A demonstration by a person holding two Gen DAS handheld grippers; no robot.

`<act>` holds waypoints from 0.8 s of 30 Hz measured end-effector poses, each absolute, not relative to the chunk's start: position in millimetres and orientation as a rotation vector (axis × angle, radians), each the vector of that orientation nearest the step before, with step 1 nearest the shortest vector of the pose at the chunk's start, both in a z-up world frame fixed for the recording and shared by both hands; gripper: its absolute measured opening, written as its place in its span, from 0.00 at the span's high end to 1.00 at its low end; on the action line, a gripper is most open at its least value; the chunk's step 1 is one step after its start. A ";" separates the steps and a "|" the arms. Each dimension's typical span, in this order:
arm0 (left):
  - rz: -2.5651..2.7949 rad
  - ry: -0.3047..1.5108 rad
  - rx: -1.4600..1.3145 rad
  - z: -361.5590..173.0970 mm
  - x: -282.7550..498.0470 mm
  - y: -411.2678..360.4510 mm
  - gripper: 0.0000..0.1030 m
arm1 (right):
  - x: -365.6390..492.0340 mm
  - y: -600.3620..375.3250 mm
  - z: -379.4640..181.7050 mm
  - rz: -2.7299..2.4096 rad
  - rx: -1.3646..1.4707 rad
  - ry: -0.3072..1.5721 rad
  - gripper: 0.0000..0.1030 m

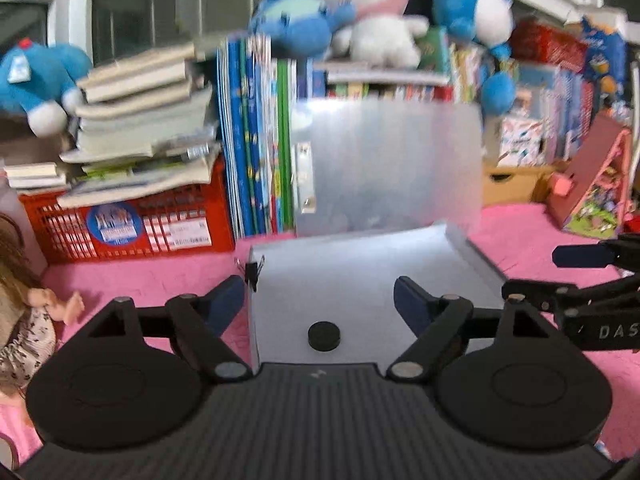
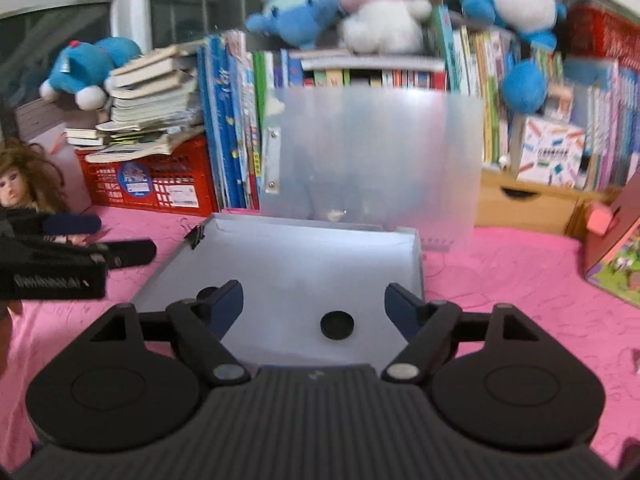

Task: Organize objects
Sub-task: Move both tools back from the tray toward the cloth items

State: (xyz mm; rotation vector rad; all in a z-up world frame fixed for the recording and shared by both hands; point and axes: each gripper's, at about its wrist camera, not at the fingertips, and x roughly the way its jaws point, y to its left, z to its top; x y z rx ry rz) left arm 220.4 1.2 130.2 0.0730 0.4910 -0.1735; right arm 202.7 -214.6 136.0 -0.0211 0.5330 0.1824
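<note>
Both tools stand wide open and hold nothing: the left tool (image 1: 320, 300) and the right tool (image 2: 314, 300) each hover over the translucent folder (image 1: 360, 280). It lies open on the pink cloth (image 2: 520, 280), directly ahead of the fingers, its lid upright beyond. A small black disc (image 1: 324, 335) lies on the folder between the left tool's fingers.

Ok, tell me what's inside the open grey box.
The grey box holds one black round disc; a black binder clip grips its rim. The near edge is hidden by the gripper.

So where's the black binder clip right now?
The black binder clip grips the far left corner of the grey tray on the pink cloth, just in front of the upright blue books.
</note>
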 end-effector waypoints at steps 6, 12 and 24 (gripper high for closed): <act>-0.238 0.421 0.070 132.4 159.1 4.8 0.11 | 156.6 -218.3 132.4 0.166 -0.039 0.477 0.15; -0.226 0.366 0.076 116.2 102.9 5.4 0.07 | 117.4 -219.4 122.4 0.146 -0.049 0.444 0.12; -0.196 0.459 0.032 59.5 53.2 10.5 0.04 | 64.6 -215.1 82.4 0.082 -0.032 0.465 0.08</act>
